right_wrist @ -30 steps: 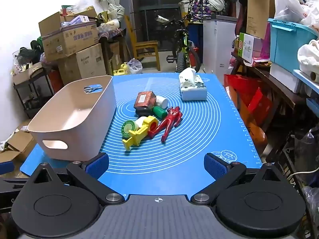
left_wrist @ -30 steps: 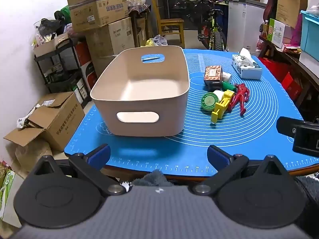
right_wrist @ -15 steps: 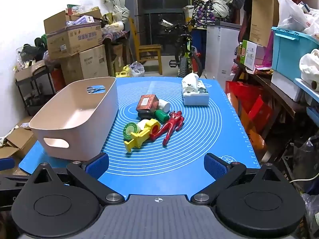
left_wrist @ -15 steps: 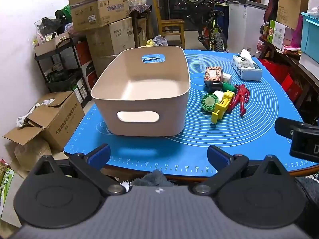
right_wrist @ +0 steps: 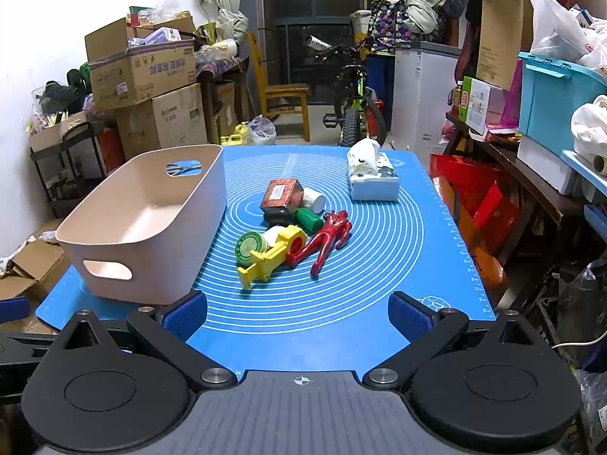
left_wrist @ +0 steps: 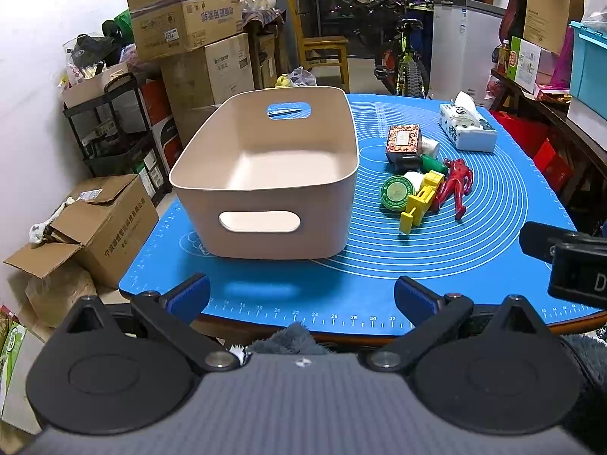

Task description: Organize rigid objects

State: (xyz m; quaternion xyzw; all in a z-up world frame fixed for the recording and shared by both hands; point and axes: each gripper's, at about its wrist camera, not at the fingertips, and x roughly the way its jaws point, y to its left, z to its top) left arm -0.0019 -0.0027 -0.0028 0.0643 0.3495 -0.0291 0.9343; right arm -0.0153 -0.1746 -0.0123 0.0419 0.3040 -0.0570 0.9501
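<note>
Both grippers sit at the near edge of the blue mat [right_wrist: 379, 265], nothing picked yet. Left gripper [left_wrist: 301, 295]: fingers spread wide, empty, aimed at the near wall of the beige bin [left_wrist: 265, 227]. Right gripper [right_wrist: 297, 313]: also spread wide and empty, facing the cluster of small items in mid-mat. The bin is empty and stands on the left of the mat; the items lie just right of it, touching one another. Near to far: yellow plastic piece [right_wrist: 265, 261], round green tin [right_wrist: 248, 246], red plastic figure [right_wrist: 322, 239], green cap-like piece [right_wrist: 309, 220], a dark object [right_wrist: 277, 216], patterned box [right_wrist: 280, 195], small white jar [right_wrist: 315, 201]. A tissue pack [right_wrist: 373, 182] lies at the far right, apart from the cluster. Judgement: all look light, stiff, hard plastic or card; smooth surfaces may slip. The yellow piece is nearest and offers a straight bar to pinch across. Red figure: take the narrow torso. Tin: grip across its rim; it may roll. Pulling one item will likely disturb its neighbours.
</note>
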